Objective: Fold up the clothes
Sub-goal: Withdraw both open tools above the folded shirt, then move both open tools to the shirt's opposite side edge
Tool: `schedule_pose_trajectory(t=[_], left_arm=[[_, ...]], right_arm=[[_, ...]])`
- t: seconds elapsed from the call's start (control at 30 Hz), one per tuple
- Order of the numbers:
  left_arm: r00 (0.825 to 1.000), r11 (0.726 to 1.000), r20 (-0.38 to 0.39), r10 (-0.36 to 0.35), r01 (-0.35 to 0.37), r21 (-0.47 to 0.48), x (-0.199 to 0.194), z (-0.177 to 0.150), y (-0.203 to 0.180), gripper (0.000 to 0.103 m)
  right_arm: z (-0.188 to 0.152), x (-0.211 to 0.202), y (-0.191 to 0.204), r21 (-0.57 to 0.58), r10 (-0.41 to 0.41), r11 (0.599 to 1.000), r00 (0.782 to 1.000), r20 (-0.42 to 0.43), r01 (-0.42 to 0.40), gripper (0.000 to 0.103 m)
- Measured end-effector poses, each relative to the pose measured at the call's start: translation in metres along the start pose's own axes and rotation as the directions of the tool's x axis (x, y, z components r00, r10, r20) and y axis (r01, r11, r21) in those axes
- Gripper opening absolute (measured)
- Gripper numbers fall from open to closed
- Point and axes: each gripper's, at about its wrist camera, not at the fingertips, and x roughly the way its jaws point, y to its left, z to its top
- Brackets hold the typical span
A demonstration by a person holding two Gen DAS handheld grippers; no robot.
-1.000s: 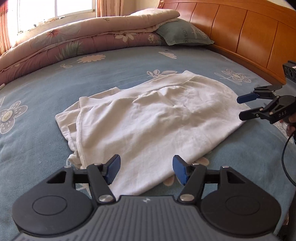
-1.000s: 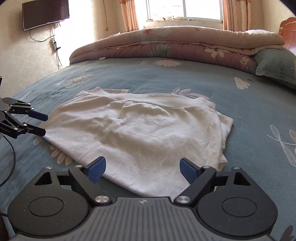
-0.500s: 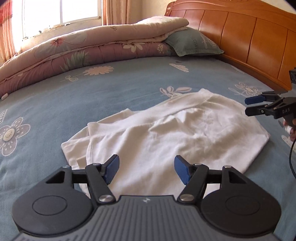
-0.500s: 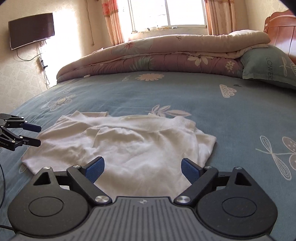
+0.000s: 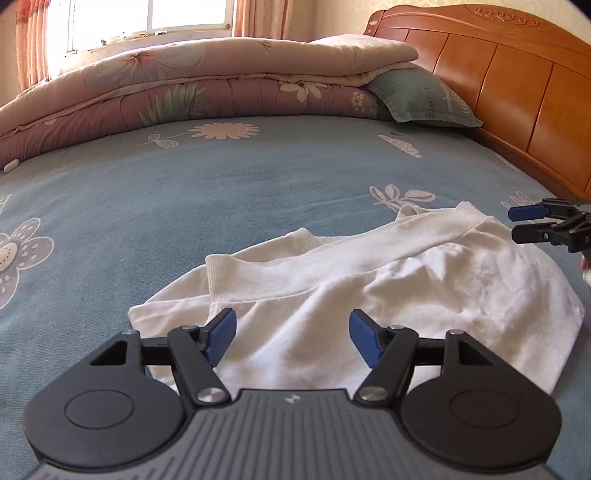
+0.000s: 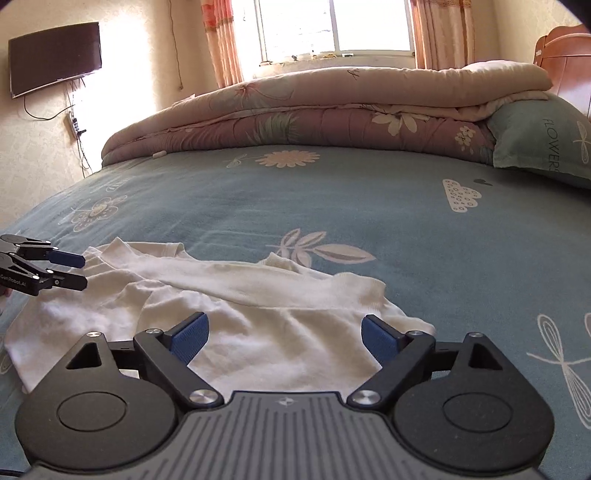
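A white garment lies crumpled on the blue flowered bedsheet, with a ribbed hem band across its middle. My left gripper hovers open over the garment's near left part, with nothing between its blue pads. In the right wrist view the same garment lies under my right gripper, which stands wide open above the cloth's near right part. Each gripper shows in the other's view: the right gripper at the garment's right edge, the left gripper at its left edge, both open.
A folded pink quilt runs along the far side of the bed, with a teal pillow beside it. A wooden headboard stands at the right. A wall-mounted TV and a window lie beyond the bed.
Both grippers have travelled level across the bed, and the garment now sits lower and closer to the fingers in both views. The left jaws stand slightly wider; nothing was gripped.
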Motion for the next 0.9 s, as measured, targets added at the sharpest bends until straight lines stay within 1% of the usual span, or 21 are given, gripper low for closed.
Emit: schedule_pose_trajectory(t=[0.03, 0.07, 0.1, 0.13, 0.2, 0.3, 0.37, 0.43, 0.47, 0.5, 0.57, 0.6, 0.63, 0.7, 0.73, 0.77, 0.8, 0.83, 0.87, 0.9], left_arm=[[1.0, 1.0, -0.019, 0.019, -0.019, 0.0, 0.008, 0.0, 0.0, 0.07], [0.998, 0.999, -0.045, 0.049, -0.049, 0.007, 0.016, -0.003, 0.0, 0.07], [0.997, 0.998, -0.046, 0.06, -0.059, 0.022, 0.018, -0.006, 0.001, 0.07], [0.997, 0.997, -0.043, 0.064, -0.063, 0.037, 0.014, -0.008, 0.0, 0.07], [0.994, 0.994, -0.065, 0.089, -0.085, 0.061, 0.005, -0.006, -0.004, 0.07], [0.992, 0.988, -0.052, 0.113, -0.107, 0.109, -0.017, -0.004, -0.016, 0.07], [0.995, 0.977, -0.026, 0.102, -0.095, 0.193, -0.035, -0.007, -0.035, 0.071], [0.996, 0.947, -0.011, 0.086, -0.078, 0.31, -0.05, -0.015, -0.061, 0.074], [0.997, 0.921, -0.014, 0.076, -0.065, 0.384, -0.056, -0.023, -0.076, 0.075], [0.998, 0.884, -0.017, 0.067, -0.052, 0.465, -0.063, -0.032, -0.092, 0.075], [0.998, 0.804, -0.019, 0.058, -0.035, 0.593, -0.073, -0.052, -0.119, 0.075], [0.998, 0.758, -0.018, 0.06, -0.034, 0.652, -0.077, -0.063, -0.131, 0.075], [0.997, 0.707, -0.014, 0.077, -0.045, 0.705, -0.08, -0.075, -0.143, 0.075], [0.991, 0.609, 0.0, 0.136, -0.083, 0.789, -0.083, -0.096, -0.157, 0.075], [0.987, 0.572, 0.003, 0.159, -0.094, 0.814, -0.084, -0.105, -0.159, 0.075], [0.984, 0.544, 0.006, 0.18, -0.104, 0.833, -0.085, -0.112, -0.158, 0.075], [0.978, 0.521, 0.012, 0.208, -0.121, 0.845, -0.085, -0.118, -0.156, 0.075], [0.973, 0.511, 0.023, 0.23, -0.141, 0.848, -0.085, -0.122, -0.152, 0.075], [0.97, 0.508, 0.032, 0.242, -0.155, 0.847, -0.086, -0.123, -0.148, 0.075], [0.965, 0.503, 0.037, 0.261, -0.168, 0.848, -0.084, -0.123, -0.146, 0.075]], right_arm=[[0.001, 0.008, 0.002, -0.006, -0.006, 1.0, 1.0, -0.012, 0.006, 0.093], [-0.001, 0.018, 0.001, -0.008, -0.021, 1.0, 0.999, -0.045, 0.021, 0.093], [-0.006, 0.028, -0.003, -0.002, -0.042, 0.999, 0.994, -0.096, 0.042, 0.093], [-0.011, 0.033, -0.008, 0.002, -0.054, 0.998, 0.991, -0.126, 0.055, 0.092], [-0.017, 0.018, -0.017, 0.012, -0.026, 1.0, 0.995, -0.092, 0.028, 0.091], [-0.016, -0.014, -0.02, 0.045, -0.047, 0.998, 0.996, -0.073, 0.05, 0.093], [-0.015, -0.034, -0.01, -0.003, -0.052, 0.999, 0.997, -0.062, 0.052, 0.093], [-0.019, -0.049, 0.009, -0.106, -0.067, 0.993, 0.996, -0.064, 0.06, 0.094], [-0.023, -0.056, 0.022, -0.173, -0.073, 0.983, 0.995, -0.068, 0.06, 0.095], [-0.028, -0.062, 0.034, -0.239, -0.08, 0.969, 0.994, -0.072, 0.061, 0.095], [-0.037, -0.075, 0.06, -0.368, -0.094, 0.928, 0.992, -0.078, 0.059, 0.095], [-0.044, -0.08, 0.072, -0.439, -0.113, 0.896, 0.99, -0.083, 0.066, 0.095], [-0.053, -0.083, 0.084, -0.514, -0.14, 0.854, 0.986, -0.087, 0.076, 0.095], [-0.072, -0.088, 0.1, -0.648, -0.211, 0.754, 0.974, -0.084, 0.108, 0.095], [-0.082, -0.091, 0.105, -0.704, -0.245, 0.7, 0.966, -0.077, 0.121, 0.095], [-0.091, -0.094, 0.107, -0.751, -0.276, 0.648, 0.959, -0.071, 0.131, 0.095], [-0.1, -0.096, 0.107, -0.785, -0.306, 0.604, 0.949, -0.07, 0.137, 0.095], [-0.107, -0.098, 0.105, -0.81, -0.336, 0.569, 0.939, -0.072, 0.142, 0.095], [-0.113, -0.098, 0.101, -0.827, -0.363, 0.542, 0.929, -0.071, 0.149, 0.095], [-0.118, -0.099, 0.098, -0.836, -0.382, 0.525, 0.922, -0.067, 0.157, 0.096]])
